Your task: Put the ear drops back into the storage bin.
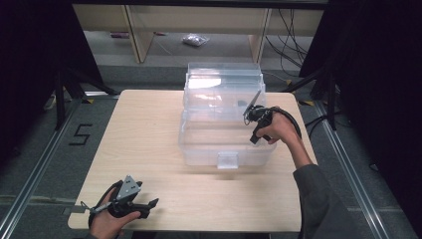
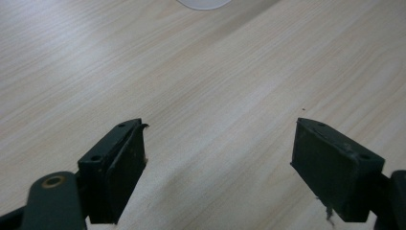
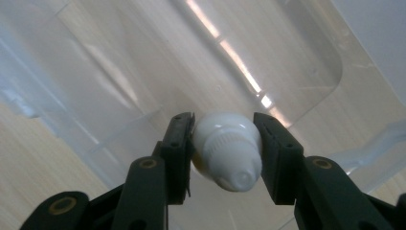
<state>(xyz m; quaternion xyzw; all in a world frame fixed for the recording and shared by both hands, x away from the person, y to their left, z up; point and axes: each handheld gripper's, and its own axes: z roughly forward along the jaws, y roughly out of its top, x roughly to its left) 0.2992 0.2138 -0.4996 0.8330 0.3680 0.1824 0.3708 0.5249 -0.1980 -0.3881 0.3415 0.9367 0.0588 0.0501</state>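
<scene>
Right gripper [image 3: 224, 149] over the open clear plastic bin [image 1: 226, 154] at mid-table, jaws closed on a small white bottle [image 3: 229, 149], pads pressed to either side of its ribbed cap end. Bottle held above the bin's interior, bare bin floor visible beneath through the right gripper view; not yet resting on anything. Long axis roughly along the jaws' own line, nozzle tip toward the camera, body running away toward the bin floor; a yellowish trace at the left edge under the cap, too small to identify. Best handling, by judgement: lower well inside the walls before opening, keep clear of the raised lid [image 1: 224, 82] behind and the near rim, release low so the bottle does not bounce or roll into a corner; with a grip this close to the cap, avoid tilting, since the smooth plastic could slip between the pads. Left gripper [image 1: 147, 206] idle at the near-left corner of the wooden table [image 1: 149, 134], jaws spread wide, nothing between them, pads close above bare wood in the left gripper view.
</scene>
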